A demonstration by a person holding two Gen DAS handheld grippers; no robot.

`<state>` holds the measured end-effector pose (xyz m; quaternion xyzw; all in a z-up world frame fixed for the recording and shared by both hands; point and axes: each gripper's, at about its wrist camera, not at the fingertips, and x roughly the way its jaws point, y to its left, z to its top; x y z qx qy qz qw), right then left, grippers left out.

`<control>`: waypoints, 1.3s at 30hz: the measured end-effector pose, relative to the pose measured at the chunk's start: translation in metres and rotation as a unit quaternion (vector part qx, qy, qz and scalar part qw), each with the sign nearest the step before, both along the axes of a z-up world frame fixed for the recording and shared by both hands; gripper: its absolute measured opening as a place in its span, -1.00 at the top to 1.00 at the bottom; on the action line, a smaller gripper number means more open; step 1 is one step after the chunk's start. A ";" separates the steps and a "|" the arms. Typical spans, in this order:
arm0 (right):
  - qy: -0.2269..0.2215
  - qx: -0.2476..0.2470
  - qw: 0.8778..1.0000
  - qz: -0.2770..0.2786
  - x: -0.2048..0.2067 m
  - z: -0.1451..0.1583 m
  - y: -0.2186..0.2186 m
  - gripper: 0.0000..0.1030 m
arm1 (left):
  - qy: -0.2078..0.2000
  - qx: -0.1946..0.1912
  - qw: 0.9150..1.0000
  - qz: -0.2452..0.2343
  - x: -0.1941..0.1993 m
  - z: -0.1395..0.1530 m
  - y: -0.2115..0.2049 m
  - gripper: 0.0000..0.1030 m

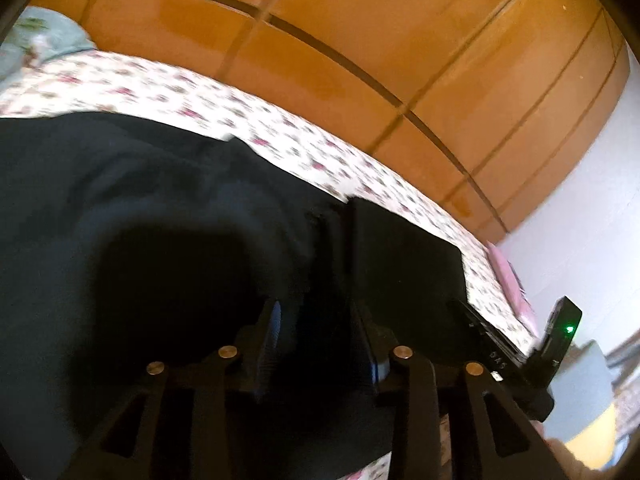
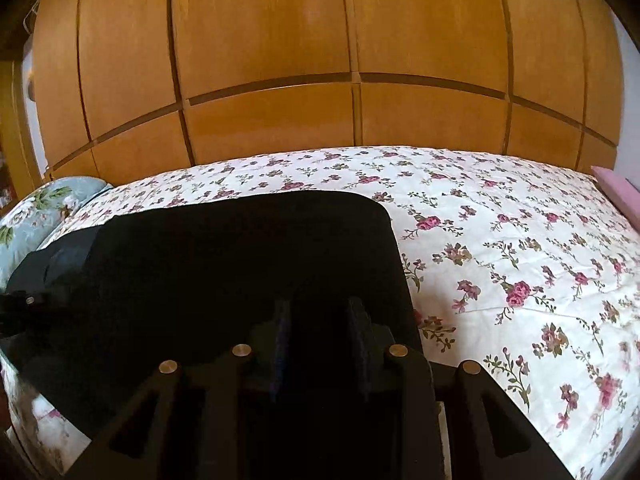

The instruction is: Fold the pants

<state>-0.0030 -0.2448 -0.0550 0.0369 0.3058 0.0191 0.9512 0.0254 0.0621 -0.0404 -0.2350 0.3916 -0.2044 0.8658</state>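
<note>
Basically, black pants (image 2: 240, 264) lie on a bed with a floral sheet (image 2: 500, 248), spread over the near-left part of it in the right wrist view, with one rounded corner (image 2: 378, 210) toward the middle of the bed and a straight edge running down toward the camera. Right gripper (image 2: 320, 344) sits low over the near edge of the pants; its two dark fingers (image 2: 282, 340) stand a little apart with black fabric behind and between them, but everything there is black on black, so cannot tell whether they pinch the cloth or just hover with a gap. Left gripper (image 1: 316, 344) is over the pants (image 1: 160, 208) too, frame tilted and motion-blurred; its fingers (image 1: 272, 336) show a gap with dark fabric filling it, and again cannot tell if cloth is clamped. In the left wrist view a flat black flap of the pants (image 1: 404, 256) rises just right of the fingers, ending in a straight edge against the sheet (image 1: 280, 128). Right gripper's body, with a small green light (image 1: 570, 329), shows at the right edge of that view. Left gripper shows at the far left of the right wrist view (image 2: 20, 308). Pale blue floral pillow (image 2: 48, 208) lies at the left end of the bed, a pink item (image 2: 616, 194) at the right end. Wooden wardrobe doors (image 2: 272, 60) stand behind the bed.
</note>
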 end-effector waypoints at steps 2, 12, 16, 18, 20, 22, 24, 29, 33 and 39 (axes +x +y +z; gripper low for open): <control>-0.001 0.000 1.000 -0.010 -0.002 0.001 0.002 0.38 | -0.012 0.004 1.000 0.019 -0.010 0.004 0.016 0.29; -0.003 0.004 0.995 0.103 -0.008 0.025 0.075 0.41 | -0.042 0.022 0.985 0.166 -0.064 0.015 0.104 0.23; 0.036 0.011 0.989 0.145 0.004 0.014 0.104 0.41 | -0.038 0.016 0.975 0.219 -0.076 0.016 0.129 0.22; 0.039 0.013 0.986 0.163 0.003 0.010 0.114 0.38 | -0.035 0.021 0.969 0.244 -0.083 0.016 0.144 0.20; 0.028 -0.023 0.985 0.168 -0.001 0.005 0.126 0.38 | -0.028 0.023 0.962 0.271 -0.093 0.012 0.156 0.17; 0.013 -0.041 0.985 0.168 -0.009 0.000 0.129 0.38 | -0.014 0.015 0.951 0.307 -0.107 0.006 0.175 0.08; 0.007 -0.023 0.986 0.164 -0.011 -0.002 0.124 0.38 | 0.000 0.000 0.940 0.341 -0.123 -0.001 0.191 0.08; -0.001 0.001 0.987 0.162 -0.010 -0.005 0.117 0.38 | 0.016 -0.029 0.919 0.394 -0.149 -0.010 0.214 0.03; -0.005 0.006 0.987 0.161 -0.009 -0.005 0.117 0.38 | 0.040 -0.079 0.914 0.397 -0.155 -0.028 0.225 -0.07; -0.005 0.007 0.987 0.161 -0.009 -0.005 0.118 0.38 | 0.038 -0.138 0.923 0.358 -0.138 -0.041 0.228 -0.05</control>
